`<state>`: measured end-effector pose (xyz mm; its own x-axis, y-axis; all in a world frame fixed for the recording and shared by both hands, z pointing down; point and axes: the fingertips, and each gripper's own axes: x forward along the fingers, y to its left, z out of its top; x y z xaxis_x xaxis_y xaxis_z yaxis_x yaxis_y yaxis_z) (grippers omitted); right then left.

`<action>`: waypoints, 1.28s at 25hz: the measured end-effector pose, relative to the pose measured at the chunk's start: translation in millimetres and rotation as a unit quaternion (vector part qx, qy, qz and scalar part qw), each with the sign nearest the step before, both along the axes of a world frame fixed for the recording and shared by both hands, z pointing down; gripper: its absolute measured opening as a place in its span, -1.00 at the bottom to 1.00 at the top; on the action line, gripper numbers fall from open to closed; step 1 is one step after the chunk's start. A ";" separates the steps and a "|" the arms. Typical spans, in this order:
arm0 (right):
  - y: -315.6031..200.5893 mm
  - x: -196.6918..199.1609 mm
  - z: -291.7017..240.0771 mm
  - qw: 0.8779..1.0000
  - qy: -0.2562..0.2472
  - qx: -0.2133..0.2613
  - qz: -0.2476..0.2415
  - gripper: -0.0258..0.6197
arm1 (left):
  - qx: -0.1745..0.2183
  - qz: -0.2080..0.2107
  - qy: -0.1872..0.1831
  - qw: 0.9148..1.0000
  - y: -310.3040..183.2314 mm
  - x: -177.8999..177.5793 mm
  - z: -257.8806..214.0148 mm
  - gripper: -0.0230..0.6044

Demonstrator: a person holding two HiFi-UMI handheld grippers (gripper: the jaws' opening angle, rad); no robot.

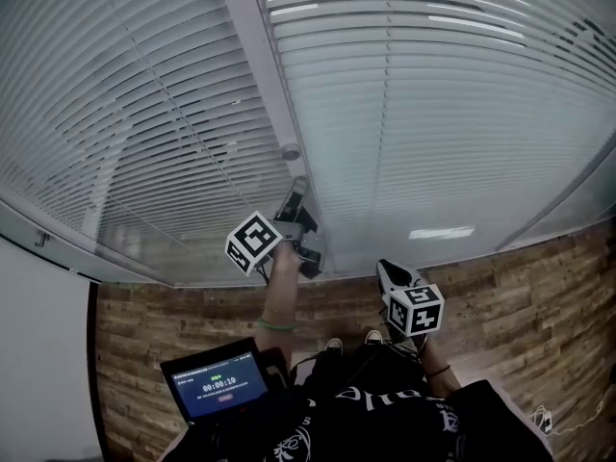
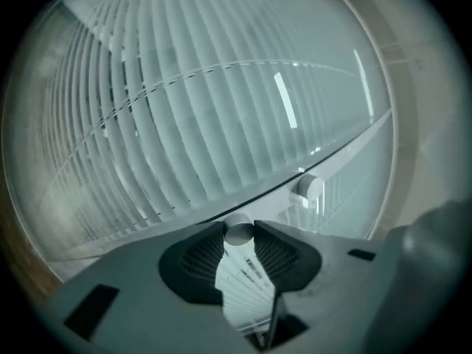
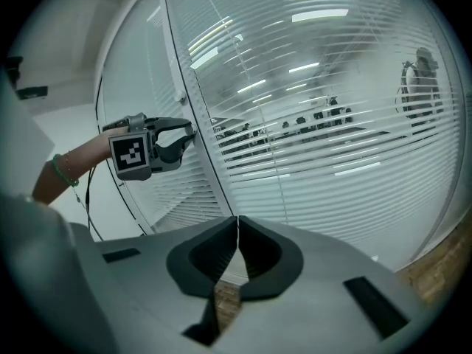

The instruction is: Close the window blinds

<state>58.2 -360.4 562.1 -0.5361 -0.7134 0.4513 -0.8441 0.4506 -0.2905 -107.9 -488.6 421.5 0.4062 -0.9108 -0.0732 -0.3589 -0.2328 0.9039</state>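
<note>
White slatted blinds hang behind glass in two panes, the left pane [image 1: 125, 114] and the right pane [image 1: 423, 94], split by a white upright frame [image 1: 258, 56]. Through the right pane's slats [image 3: 324, 124] a room shows. My left gripper [image 1: 297, 189] [image 3: 190, 134] is raised against the frame. It is shut on a small round silver knob [image 2: 238, 232], whose sides touch both jaw tips [image 2: 238, 234]. A second round knob [image 2: 307, 188] [image 1: 290, 150] sits further along the frame. My right gripper [image 1: 389, 273] hangs lower to the right, shut [image 3: 237, 221] on nothing.
A device with a lit blue screen [image 1: 218, 384] sits at the person's chest. A wood-look floor [image 1: 520, 296] runs under the glass, and a white wall [image 1: 38, 354] stands at the left. The person's shoes [image 1: 352, 341] stand close to the window.
</note>
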 end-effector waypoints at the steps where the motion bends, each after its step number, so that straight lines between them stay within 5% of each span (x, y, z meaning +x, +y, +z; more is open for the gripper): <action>1: 0.6 1.8 0.8 1.000 0.001 -0.002 0.004 -0.86 | 0.000 -0.002 -0.038 0.999 0.0 0.6 -0.1 -0.51; 3: 2.3 4.9 2.0 1.000 0.002 -0.005 0.009 -0.86 | 0.002 -0.003 -0.124 0.992 0.8 2.6 0.2 -0.51; 6: 4.0 6.0 4.2 1.000 0.005 -0.007 0.013 -0.86 | 0.004 -0.009 -0.243 0.970 0.9 2.2 2.4 -0.51; 9: 7.0 3.8 5.1 1.000 0.005 -0.009 0.014 -0.86 | 0.008 -0.024 -0.315 0.949 1.7 -3.2 -0.5 -0.51; 20: 24.2 -2.5 3.4 0.999 0.004 -0.007 0.033 -0.86 | 0.042 0.034 -0.355 0.933 27.1 14.1 18.8 -0.51; 27: 45.2 -19.9 2.4 0.998 -0.008 -0.007 0.055 -0.86 | 0.050 0.139 -0.410 0.900 84.3 35.5 84.7 -0.51; 32: 78.4 -34.4 5.2 0.997 -0.021 -0.004 0.077 -0.86 | 0.052 0.187 -0.403 0.895 134.6 34.6 120.8 -0.59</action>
